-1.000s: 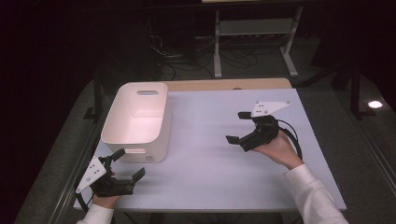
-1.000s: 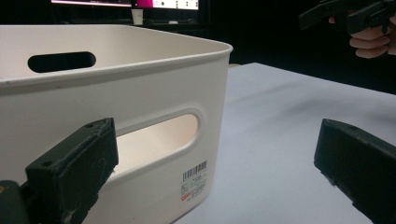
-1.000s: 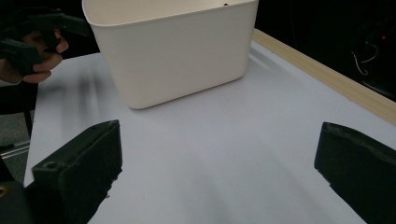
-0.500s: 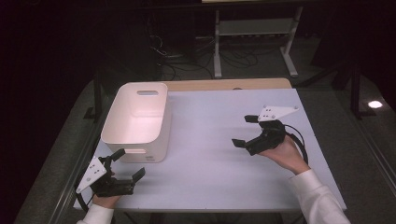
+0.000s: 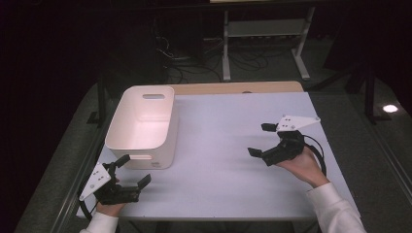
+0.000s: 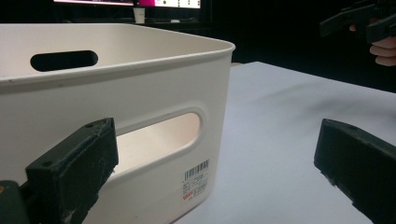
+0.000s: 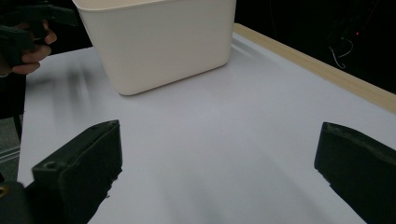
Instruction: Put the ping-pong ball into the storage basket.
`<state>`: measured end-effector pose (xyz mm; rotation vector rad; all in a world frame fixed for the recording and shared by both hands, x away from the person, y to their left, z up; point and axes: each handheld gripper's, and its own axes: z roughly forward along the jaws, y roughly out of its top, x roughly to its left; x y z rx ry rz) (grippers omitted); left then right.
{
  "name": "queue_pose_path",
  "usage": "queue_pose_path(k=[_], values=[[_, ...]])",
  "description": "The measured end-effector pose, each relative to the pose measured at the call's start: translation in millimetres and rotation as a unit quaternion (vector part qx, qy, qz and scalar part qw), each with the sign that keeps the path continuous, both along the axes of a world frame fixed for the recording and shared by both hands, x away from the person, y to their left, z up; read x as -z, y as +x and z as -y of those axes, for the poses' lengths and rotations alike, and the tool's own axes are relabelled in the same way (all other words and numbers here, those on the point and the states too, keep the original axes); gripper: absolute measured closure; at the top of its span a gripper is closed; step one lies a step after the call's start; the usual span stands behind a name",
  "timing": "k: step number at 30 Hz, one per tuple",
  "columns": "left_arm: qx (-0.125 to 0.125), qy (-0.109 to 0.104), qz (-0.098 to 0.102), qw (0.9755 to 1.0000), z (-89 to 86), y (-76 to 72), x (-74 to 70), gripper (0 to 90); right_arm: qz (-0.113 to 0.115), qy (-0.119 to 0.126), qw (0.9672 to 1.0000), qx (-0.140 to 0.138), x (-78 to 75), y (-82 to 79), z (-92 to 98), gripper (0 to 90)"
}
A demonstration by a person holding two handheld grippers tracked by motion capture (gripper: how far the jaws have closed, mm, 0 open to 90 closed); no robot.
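A white plastic bin [image 5: 145,124] with handle cut-outs stands empty on the left half of the table. My left gripper [image 5: 133,170] rests open at the near left corner, just in front of the bin's near wall, with nothing between its jaws. In the left gripper view the bin [image 6: 140,93] sits close ahead, its barcode label facing me, and the left gripper [image 6: 217,144] is spread wide. My right gripper [image 5: 261,140] hovers open over the right side of the table, pointing left. From the right gripper view the bin [image 7: 159,42] stands farther off beyond the open right gripper [image 7: 217,149].
The white tabletop [image 5: 218,160] has a wooden strip [image 5: 238,87] along its far edge. Dark floor, cables and a metal stand [image 5: 265,34] lie beyond the table. The other hand [image 7: 23,37] shows at the top left of the right gripper view.
My right gripper has drifted right and a little toward the near edge, still open. The left gripper and the bin have stayed put.
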<state>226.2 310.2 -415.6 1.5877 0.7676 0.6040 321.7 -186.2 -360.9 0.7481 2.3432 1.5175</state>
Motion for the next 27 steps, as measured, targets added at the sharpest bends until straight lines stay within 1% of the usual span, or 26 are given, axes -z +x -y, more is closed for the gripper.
queue_pose_path(k=[1, 2, 15, 16, 18, 20, 21, 22, 23, 27], values=[[0.000, 0.000, 0.000, 1.0000, 0.0, -0.1, 0.0, 0.0, 0.004, -0.002, 1.0000, -0.001, 1.2, -0.1, 0.9, 0.5], [0.001, 0.000, 0.001, 1.0000, -0.2, -0.1, -0.1, 0.0, 0.000, 0.000, 1.0000, 0.003, 2.1, -1.4, 1.3, 0.5], [0.000, 0.003, 0.001, 1.0000, -0.9, -0.3, -0.4, 0.0, 0.005, 0.006, 0.9999, 0.015, 10.6, -11.0, 12.6, 0.5], [0.001, 0.007, 0.001, 1.0000, -1.5, -0.3, -0.5, 0.0, 0.004, 0.007, 0.9998, 0.017, 11.3, -12.1, 13.4, 0.5], [0.001, 0.009, 0.002, 1.0000, -2.0, -0.2, -0.4, 0.0, 0.007, 0.007, 0.9998, 0.018, 13.6, -13.4, 15.8, 0.5], [0.001, 0.011, 0.004, 0.9999, -2.3, 0.0, -0.5, 0.0, 0.005, 0.007, 0.9997, 0.022, 15.7, -15.3, 18.9, 0.5], [0.000, 0.009, 0.002, 1.0000, -2.1, -0.3, -0.4, 0.0, 0.007, 0.009, 0.9996, 0.024, 16.7, -16.1, 20.6, 0.5], [-0.001, 0.008, 0.001, 1.0000, -1.8, -0.5, -0.4, 0.0, 0.002, 0.011, 0.9996, 0.027, 17.3, -17.5, 22.2, 0.5], [-0.001, 0.007, 0.000, 1.0000, -1.7, -0.6, -0.3, 0.0, 0.005, 0.012, 0.9995, 0.029, 18.2, -18.3, 24.0, 0.5], [-0.002, 0.005, -0.001, 1.0000, -1.5, -0.8, -0.3, 0.0, 0.006, 0.015, 0.9992, 0.037, 20.3, -23.0, 30.7, 0.5]])
